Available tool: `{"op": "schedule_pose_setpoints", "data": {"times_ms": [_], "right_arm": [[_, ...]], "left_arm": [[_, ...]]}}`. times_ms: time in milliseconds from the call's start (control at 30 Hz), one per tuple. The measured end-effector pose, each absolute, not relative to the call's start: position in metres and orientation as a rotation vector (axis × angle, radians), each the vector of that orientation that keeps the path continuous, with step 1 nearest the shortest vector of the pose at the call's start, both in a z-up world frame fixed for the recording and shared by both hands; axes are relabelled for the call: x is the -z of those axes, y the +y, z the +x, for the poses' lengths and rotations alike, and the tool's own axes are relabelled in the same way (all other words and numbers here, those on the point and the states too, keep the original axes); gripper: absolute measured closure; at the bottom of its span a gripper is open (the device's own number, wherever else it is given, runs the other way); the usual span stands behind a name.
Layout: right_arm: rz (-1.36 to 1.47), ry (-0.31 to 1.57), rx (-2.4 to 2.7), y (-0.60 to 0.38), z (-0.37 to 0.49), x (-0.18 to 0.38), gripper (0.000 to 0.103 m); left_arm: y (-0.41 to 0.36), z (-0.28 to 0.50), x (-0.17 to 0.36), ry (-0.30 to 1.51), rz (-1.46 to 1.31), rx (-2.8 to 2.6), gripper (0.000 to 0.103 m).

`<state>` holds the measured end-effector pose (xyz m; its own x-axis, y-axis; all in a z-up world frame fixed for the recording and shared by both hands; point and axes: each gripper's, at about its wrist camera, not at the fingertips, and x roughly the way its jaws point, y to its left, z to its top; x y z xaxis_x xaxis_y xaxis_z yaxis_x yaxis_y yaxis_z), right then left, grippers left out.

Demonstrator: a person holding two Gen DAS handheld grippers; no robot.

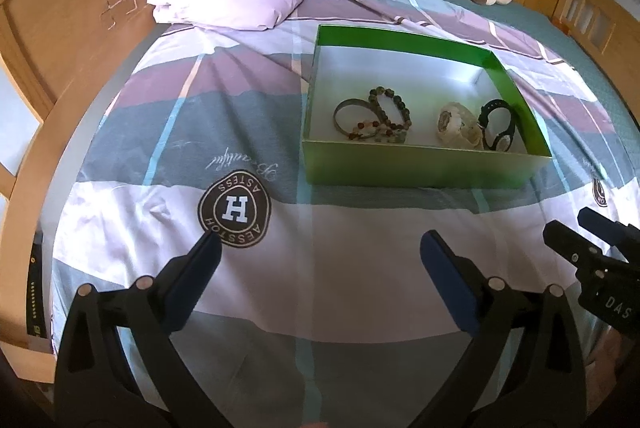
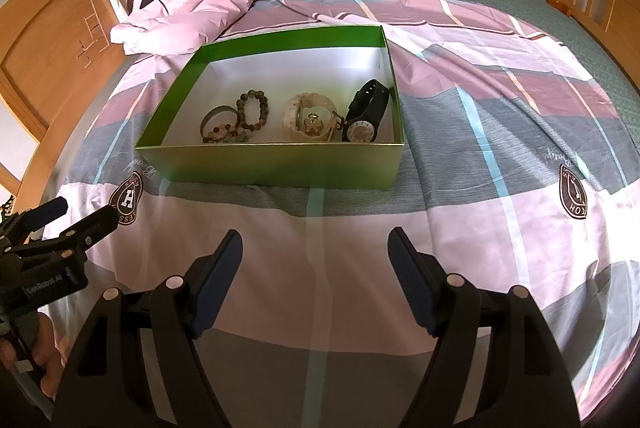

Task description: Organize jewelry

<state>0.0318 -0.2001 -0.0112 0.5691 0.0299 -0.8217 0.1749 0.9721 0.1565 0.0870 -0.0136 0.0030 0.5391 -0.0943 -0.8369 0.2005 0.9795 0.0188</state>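
The bed [image 2: 500, 132] is a soft, yielding base under a smooth patchwork cover of pink, grey and lilac blocks, so the green box [image 2: 280, 164] probably shifts if pushed; any reach into it is best made from above, clear of its thin cardboard walls. The box is a shallow rectangle, glossy green outside, plain white inside, and all the jewelry lies along its near side.

Both claws hover over the bed short of the box, holding nothing: the left claw [image 1: 320, 268] spread wide, the right claw [image 2: 316, 260] likewise wide.

By size: the cream watch [image 2: 308, 120], chunky and rubbery, sits centre; the black watch [image 2: 366, 114] leans against the right wall, its strap looped, an easy pinch. The rigid metal bangle [image 2: 216, 118] may slip between flat pads. The 2 beaded bracelets [image 2: 252, 110] look knobbly and limp, overlapping the bangle, so I judge they need lifting singly.
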Motion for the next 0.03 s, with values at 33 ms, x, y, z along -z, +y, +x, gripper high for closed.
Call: {"op": "schedule_pose_setpoints", "data": {"times_ms": [33], "right_arm": [[0.23,0.964,0.086,-0.2002,0.0317,0.0111,0.027]], "left_arm": [[-0.0138,0.0871,-0.003,0.985,0.118,0.175,0.002]]}}
